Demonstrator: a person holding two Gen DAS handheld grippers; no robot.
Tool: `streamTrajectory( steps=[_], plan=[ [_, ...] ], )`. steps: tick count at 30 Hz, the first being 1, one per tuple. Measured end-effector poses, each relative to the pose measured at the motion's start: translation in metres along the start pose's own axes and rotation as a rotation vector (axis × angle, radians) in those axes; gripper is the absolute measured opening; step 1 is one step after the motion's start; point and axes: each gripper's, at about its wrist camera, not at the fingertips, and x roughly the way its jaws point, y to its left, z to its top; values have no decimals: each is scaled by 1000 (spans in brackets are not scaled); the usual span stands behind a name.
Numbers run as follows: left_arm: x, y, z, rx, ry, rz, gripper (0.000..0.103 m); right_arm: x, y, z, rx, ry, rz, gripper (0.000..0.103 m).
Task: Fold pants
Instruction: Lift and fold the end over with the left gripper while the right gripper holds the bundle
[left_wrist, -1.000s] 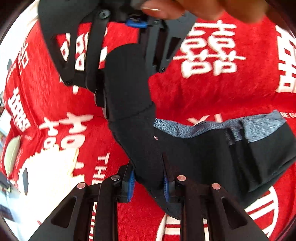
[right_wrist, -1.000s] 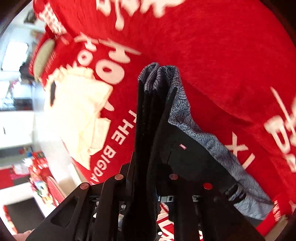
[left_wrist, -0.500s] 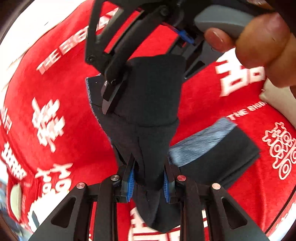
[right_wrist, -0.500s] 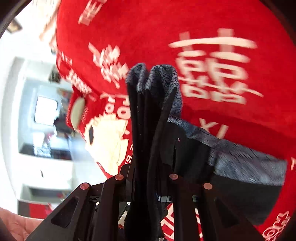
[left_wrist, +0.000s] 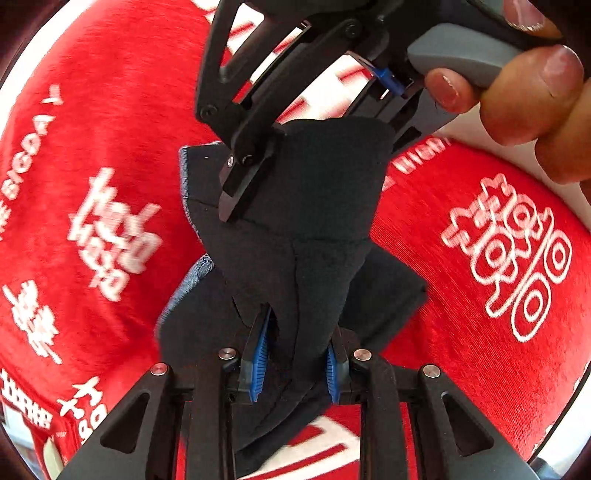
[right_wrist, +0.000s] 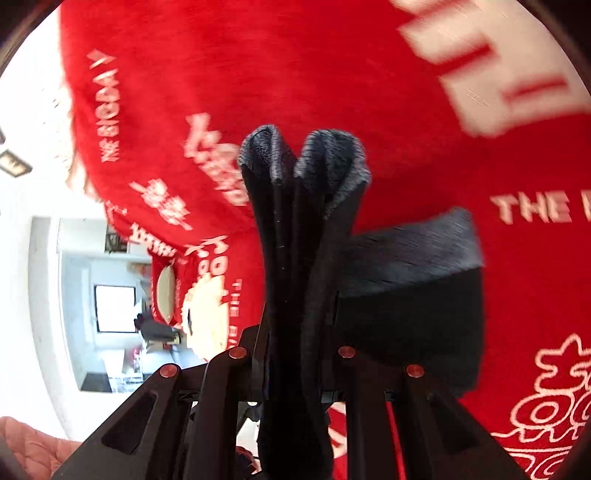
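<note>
Left wrist: both tools, left tool (left_wrist: 295, 360) and right tool (right_wrist: 295, 354), clench bunched, soft dark pants (left_wrist: 306, 229).

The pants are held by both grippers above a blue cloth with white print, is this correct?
Not quite: the cloth under them is red with white print, not blue, as both wrist views show. The rest holds: the left gripper and the right gripper are each shut on the dark pants, which hang lifted above the cloth.
</note>
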Motion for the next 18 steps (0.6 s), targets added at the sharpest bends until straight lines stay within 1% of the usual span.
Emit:
streamTrajectory(
  steps=[1,4,5,7,9,11,13,15,16,17,18],
  plan=[
    [8,-8,-2,12,21,-5,26,5,-18,-2,21,5,-9,17],
    [30,-25,-12,46,74,0,26,17,-54,-10,78,15,-17,18],
    [32,-27,-14,51,78,5,26,19,-68,-12,103,10,-11,18],
    [38,-32,-18,66,84,13,26,28,-85,-17,136,-1,8,18],
    [40,-35,-21,82,85,20,27,34,-95,-20,144,-7,11,21],
    [40,-35,-22,88,87,18,28,40,-100,-22,155,-10,-7,24],
    [36,-31,-23,84,94,1,31,41,-99,-24,174,-25,-9,28],
    [29,-22,-24,65,97,-26,31,41,-93,-25,160,-22,-42,36],
    [25,-16,-25,55,96,-38,35,38,-89,-25,148,-18,-58,39],
    [21,-10,-26,45,98,-47,39,39,-81,-25,131,-13,-84,44],
    [15,-1,-29,26,100,-56,50,39,-76,-24,121,-10,-101,51]
  ],
)
